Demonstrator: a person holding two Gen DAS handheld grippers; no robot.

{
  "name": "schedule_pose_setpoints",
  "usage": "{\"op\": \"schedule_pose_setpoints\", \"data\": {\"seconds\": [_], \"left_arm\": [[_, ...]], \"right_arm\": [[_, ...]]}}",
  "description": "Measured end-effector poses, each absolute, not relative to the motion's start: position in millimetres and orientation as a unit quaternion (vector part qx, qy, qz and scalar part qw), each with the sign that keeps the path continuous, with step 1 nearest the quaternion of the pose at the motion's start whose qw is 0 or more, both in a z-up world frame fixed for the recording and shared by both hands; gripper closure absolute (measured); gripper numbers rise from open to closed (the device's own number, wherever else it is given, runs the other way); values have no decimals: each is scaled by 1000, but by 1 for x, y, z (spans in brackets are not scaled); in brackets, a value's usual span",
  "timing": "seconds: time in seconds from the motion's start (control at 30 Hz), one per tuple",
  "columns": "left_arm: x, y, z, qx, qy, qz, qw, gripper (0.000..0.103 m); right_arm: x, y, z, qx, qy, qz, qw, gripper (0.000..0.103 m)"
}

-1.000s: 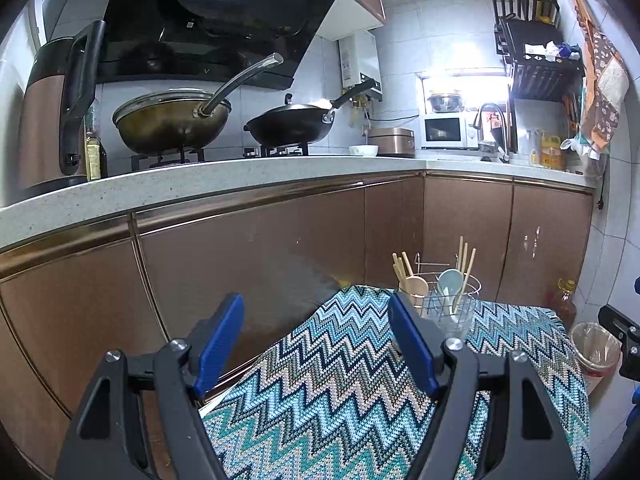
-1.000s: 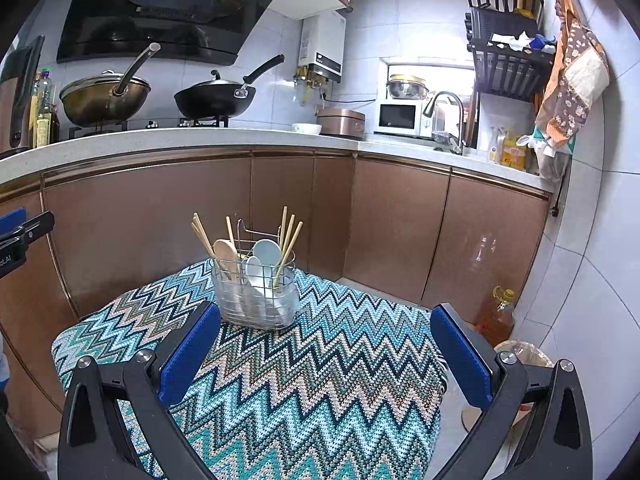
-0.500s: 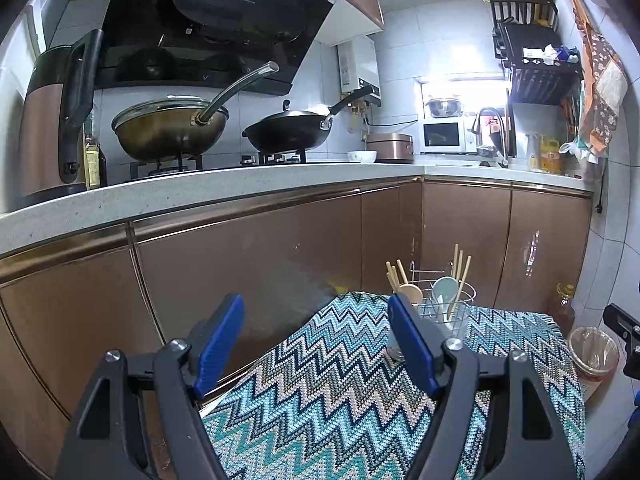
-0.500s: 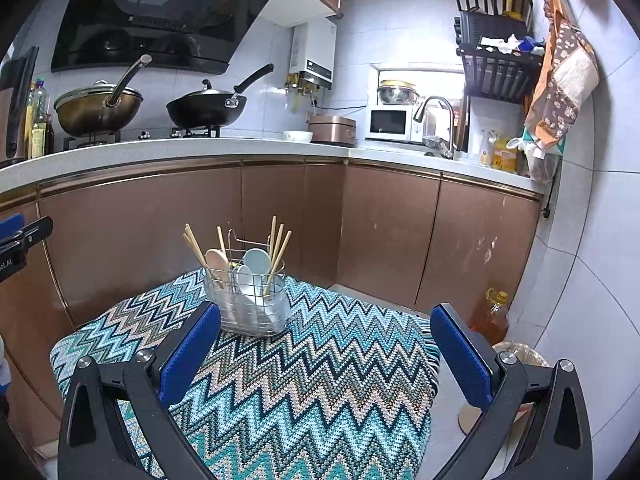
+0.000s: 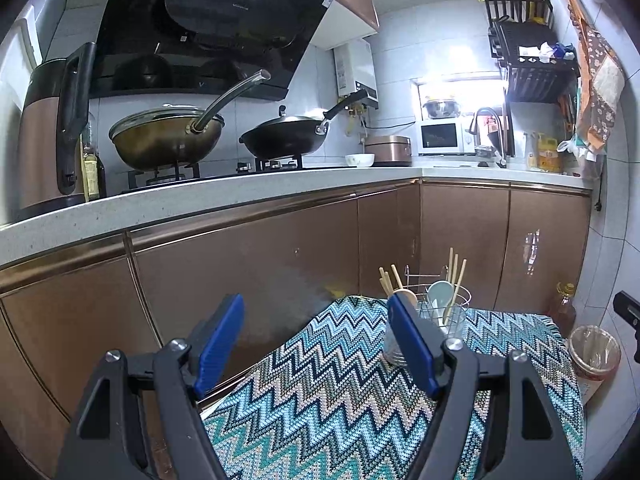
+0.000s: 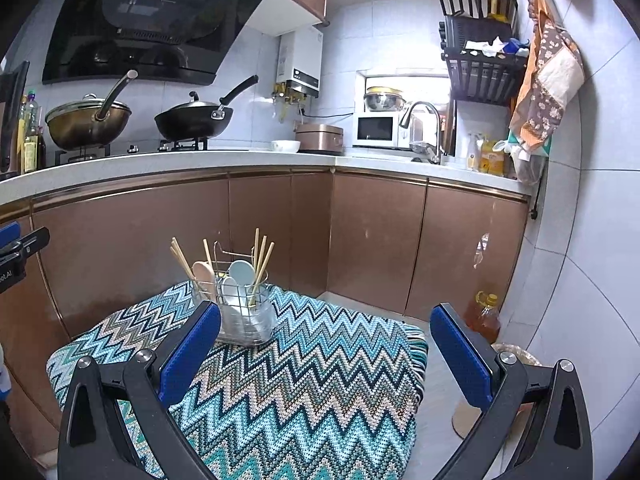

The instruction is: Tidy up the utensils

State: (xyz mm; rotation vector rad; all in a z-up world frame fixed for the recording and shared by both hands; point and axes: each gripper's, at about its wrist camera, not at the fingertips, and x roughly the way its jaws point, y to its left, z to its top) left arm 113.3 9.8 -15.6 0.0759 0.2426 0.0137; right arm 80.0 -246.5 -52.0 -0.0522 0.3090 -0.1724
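A wire utensil holder (image 6: 242,312) stands at the far side of a small table under a zigzag-patterned cloth (image 6: 288,376). Wooden chopsticks (image 6: 262,258), a wooden spoon (image 6: 204,274) and pale ceramic spoons (image 6: 240,272) stick out of it. The left wrist view shows the same holder (image 5: 448,312) partly behind my left gripper's right finger. My left gripper (image 5: 316,340) is open and holds nothing, short of the table's near-left corner. My right gripper (image 6: 326,350) is open wide above the cloth with nothing between its fingers; the holder is just beyond its left finger.
Brown cabinet doors (image 6: 376,236) and a white counter (image 6: 200,160) run close behind the table. Two woks (image 5: 168,140) sit on the stove. An oil bottle (image 6: 484,314) and a lined bin (image 5: 594,352) stand on the floor to the right of the table.
The table and holder sit lower and a little smaller in both views, as both grippers have drawn slightly up and back. Both grippers stay open and empty.
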Motion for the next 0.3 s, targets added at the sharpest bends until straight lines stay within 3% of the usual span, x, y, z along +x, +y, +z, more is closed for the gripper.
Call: {"op": "schedule_pose_setpoints", "data": {"seconds": [0.3], "left_arm": [[114,11,-14,31,121,8,992,30]], "right_arm": [[79,-248,-48,-26,148,-88,985,0]]}}
